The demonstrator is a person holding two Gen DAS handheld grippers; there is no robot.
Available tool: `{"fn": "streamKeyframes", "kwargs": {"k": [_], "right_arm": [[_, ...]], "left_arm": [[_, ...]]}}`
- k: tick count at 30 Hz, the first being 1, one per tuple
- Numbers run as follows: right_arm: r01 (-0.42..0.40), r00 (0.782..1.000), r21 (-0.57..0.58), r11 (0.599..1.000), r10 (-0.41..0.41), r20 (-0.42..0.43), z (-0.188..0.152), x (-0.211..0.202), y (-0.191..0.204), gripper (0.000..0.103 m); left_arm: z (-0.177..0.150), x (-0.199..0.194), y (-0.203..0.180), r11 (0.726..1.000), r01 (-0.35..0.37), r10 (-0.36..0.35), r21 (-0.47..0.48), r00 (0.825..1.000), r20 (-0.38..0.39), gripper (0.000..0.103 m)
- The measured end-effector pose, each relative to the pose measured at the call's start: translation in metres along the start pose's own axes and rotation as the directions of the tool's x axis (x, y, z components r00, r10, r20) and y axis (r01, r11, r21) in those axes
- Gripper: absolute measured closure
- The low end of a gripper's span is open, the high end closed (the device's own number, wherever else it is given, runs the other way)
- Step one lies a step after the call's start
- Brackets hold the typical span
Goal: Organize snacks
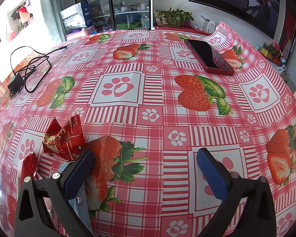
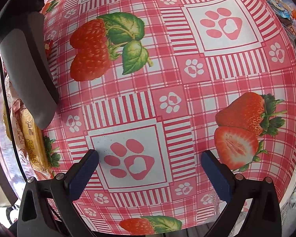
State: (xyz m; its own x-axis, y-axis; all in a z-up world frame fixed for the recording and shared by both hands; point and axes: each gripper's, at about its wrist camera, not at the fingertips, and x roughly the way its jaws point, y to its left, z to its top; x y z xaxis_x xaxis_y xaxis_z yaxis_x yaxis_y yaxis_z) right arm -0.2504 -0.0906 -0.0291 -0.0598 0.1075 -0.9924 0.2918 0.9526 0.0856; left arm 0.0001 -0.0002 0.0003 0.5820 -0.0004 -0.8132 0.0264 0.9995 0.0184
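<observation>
Left wrist view
Left gripper [image 1: 145, 159]: spread wide; nothing is held between the blue pads [image 1: 80, 172].
Cloth [image 1: 157, 116]: a red checked tablecloth printed with strawberries and paw marks is seen covering the table.
Red packet [image 1: 64, 141]: lies on the cloth at the left, just ahead of the left pad; contact with the pad cannot be told.
Second packet [image 1: 28, 167]: a red wrapper is seen at the left edge, beside the gripper frame, near the first.
Blue-white wrapper [image 1: 80, 199]: partly hidden under the left finger.
Phone [image 1: 209, 56]: lies face up at the far right, where the cloth is rucked up.
Charger [image 1: 15, 83]: rests at the far left with its black cable [image 1: 32, 65] looped beside it.

Right wrist view
Right gripper [image 2: 150, 165]: spread wide above a paw print; nothing is held.
Yellow packet [image 2: 32, 140]: a clear-wrapped yellow snack is seen at the left edge of the cloth [image 2: 167, 75], well apart from the fingers.
Grey object [image 2: 29, 69]: a dark curved shape is seen above the yellow packet; its identity cannot be told.
</observation>
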Motion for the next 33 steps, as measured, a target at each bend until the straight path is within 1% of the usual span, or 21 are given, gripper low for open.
{"fn": "streamKeyframes", "kwargs": {"k": [6,10,14,17,20,25,28,33], "right_arm": [[0.000,1.000,0.000,1.000,0.000,0.005,-0.003,0.002,-0.002,0.000],[-0.001,1.000,0.007,1.000,0.002,-0.014,-0.001,0.002,-0.002,0.000],[-0.002,1.000,0.006,1.000,0.002,0.001,-0.001,0.002,-0.002,0.000],[-0.001,1.000,0.005,1.000,0.001,-0.005,-0.003,0.002,-0.002,0.000],[-0.003,1.000,0.003,1.000,0.003,-0.030,0.000,0.004,-0.002,0.000],[-0.007,0.995,0.006,1.000,0.007,-0.099,0.008,0.006,-0.002,0.000],[-0.008,0.993,0.006,1.000,0.009,-0.121,0.010,0.007,-0.002,0.000],[-0.010,0.993,0.007,1.000,0.011,-0.121,0.010,0.009,-0.002,0.000]], "left_arm": [[0.000,0.000,0.000,1.000,0.000,0.000,0.000,1.000,0.000,0.000],[0.000,0.000,0.000,1.000,0.000,0.000,0.000,1.000,0.000,0.000],[0.000,0.000,0.000,1.000,0.000,0.000,0.000,1.000,0.000,0.000],[0.000,0.000,0.000,1.000,0.000,0.000,0.000,1.000,0.000,0.000],[0.000,0.000,0.000,1.000,0.000,0.000,0.000,1.000,0.000,0.000],[0.000,0.000,0.000,1.000,0.000,0.000,0.000,1.000,0.000,0.000],[0.000,0.000,0.000,1.000,0.000,0.000,0.000,1.000,0.000,0.000],[0.000,0.000,0.000,1.000,0.000,0.000,0.000,1.000,0.000,0.000]]}}
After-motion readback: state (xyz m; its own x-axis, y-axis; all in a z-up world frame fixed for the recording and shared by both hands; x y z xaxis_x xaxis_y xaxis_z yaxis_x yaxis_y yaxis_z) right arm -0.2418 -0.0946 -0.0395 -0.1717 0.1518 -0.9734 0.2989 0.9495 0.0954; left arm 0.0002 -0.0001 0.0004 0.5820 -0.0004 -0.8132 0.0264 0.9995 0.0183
